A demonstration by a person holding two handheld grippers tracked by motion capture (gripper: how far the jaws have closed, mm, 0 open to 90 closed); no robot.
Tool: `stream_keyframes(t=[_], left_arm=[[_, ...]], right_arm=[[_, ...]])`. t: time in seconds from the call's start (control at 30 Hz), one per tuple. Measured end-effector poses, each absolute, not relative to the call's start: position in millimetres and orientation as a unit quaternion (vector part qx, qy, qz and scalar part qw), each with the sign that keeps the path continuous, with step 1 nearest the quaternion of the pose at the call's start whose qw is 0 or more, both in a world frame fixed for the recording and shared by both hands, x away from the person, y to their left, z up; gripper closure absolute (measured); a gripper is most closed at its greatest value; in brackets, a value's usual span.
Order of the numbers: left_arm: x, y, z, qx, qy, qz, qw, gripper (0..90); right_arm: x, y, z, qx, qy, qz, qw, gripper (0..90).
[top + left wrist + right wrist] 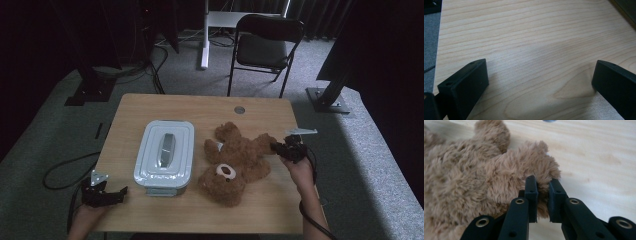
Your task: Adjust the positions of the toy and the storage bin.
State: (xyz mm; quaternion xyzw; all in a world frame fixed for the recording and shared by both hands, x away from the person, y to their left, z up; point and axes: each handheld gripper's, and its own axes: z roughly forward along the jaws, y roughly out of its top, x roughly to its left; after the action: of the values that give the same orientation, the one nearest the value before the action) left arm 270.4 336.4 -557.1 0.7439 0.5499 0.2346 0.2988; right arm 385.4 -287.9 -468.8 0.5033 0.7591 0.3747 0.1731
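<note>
A brown teddy bear (pixel 234 162) lies on its back on the wooden table (pixel 200 110), head toward the front edge. My right gripper (pixel 278 148) is at the bear's right side, shut on one furry limb. In the right gripper view the jaws pinch that limb of the teddy bear (pixel 486 177) with fur squeezed in my right gripper (pixel 543 185). A pale blue lidded box (pixel 165 155) stands to the left of the bear. At the table's front left corner my left gripper (pixel 112 192) rests open; the left gripper view has bare wood in my left gripper (pixel 540 72).
A black folding chair (pixel 265 47) stands on the carpet beyond the table. A round cable hole (pixel 239 109) sits near the table's far edge. Cables trail on the floor at the left. Dark stands flank the table.
</note>
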Motion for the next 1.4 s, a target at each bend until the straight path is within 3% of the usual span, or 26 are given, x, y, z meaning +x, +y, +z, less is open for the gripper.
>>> stream_keyframes(t=[0.4,0.6,0.8,0.93,1.03,1.1,1.3,1.4], left_arm=[[270,337,-557,0.745,0.549,0.235,0.298,1.4],[270,337,-557,0.745,0.549,0.235,0.298,1.4],[270,337,-557,0.745,0.549,0.234,0.298,1.4],[271,337,-557,0.745,0.549,0.234,0.299,1.4],[271,337,-557,0.745,0.548,0.234,0.299,1.4],[271,337,-557,0.745,0.548,0.234,0.299,1.4],[271,337,-557,0.745,0.548,0.234,0.298,1.4],[271,337,-557,0.744,0.549,0.234,0.299,1.4]], right_arm=[[306,-323,-488,0.531,0.738,0.377,0.178,80.4],[269,-329,-481,0.52,0.734,0.408,0.158,80.6],[246,-329,-473,0.516,0.73,0.424,0.141,80.6],[243,-329,-469,0.519,0.732,0.414,0.154,78.5],[250,-333,-466,0.531,0.72,0.419,0.157,66.3],[254,-334,-460,0.532,0.711,0.43,0.166,51.1],[272,-320,-431,0.498,0.706,0.469,0.187,31.2],[289,-300,-423,0.474,0.723,0.472,0.171,29.3]])
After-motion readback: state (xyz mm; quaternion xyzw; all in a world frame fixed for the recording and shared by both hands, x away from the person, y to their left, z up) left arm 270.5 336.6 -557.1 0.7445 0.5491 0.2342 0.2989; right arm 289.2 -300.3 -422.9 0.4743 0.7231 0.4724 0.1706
